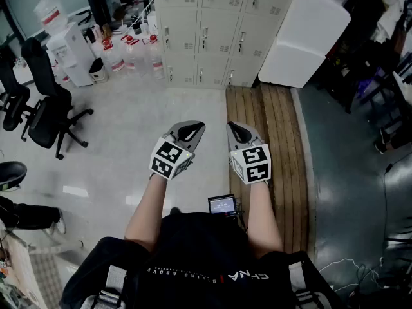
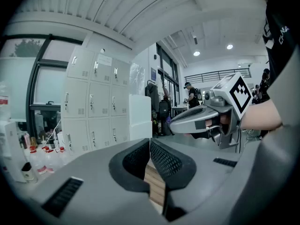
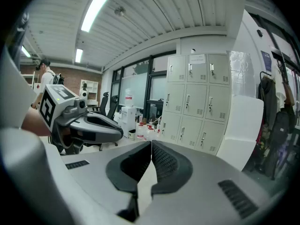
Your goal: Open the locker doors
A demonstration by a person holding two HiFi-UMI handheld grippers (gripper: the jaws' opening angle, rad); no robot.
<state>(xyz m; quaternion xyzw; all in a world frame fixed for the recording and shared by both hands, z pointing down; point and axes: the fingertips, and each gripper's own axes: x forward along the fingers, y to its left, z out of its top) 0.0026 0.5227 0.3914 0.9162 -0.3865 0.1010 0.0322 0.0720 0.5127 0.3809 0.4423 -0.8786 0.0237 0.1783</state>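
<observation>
Left gripper (image 1: 190, 131) jaws pressed together, empty | my right gripper (image 1: 239, 132) same deal | lockers (image 1: 206, 37) well ahead, doors all closed | wooden strip (image 1: 273, 140) on pale floor (image 1: 122, 127)

Open floor (image 1: 135, 114) leads to the lockers (image 1: 215, 40), flanked by plastic bottles (image 1: 132, 55) left and a white box (image 1: 302, 37) right.

Ceiling strip lights (image 3: 97, 6) give dim, even light with soft shadows. Both gripper views bend strongly toward black round edges. The head view is sharp.
</observation>
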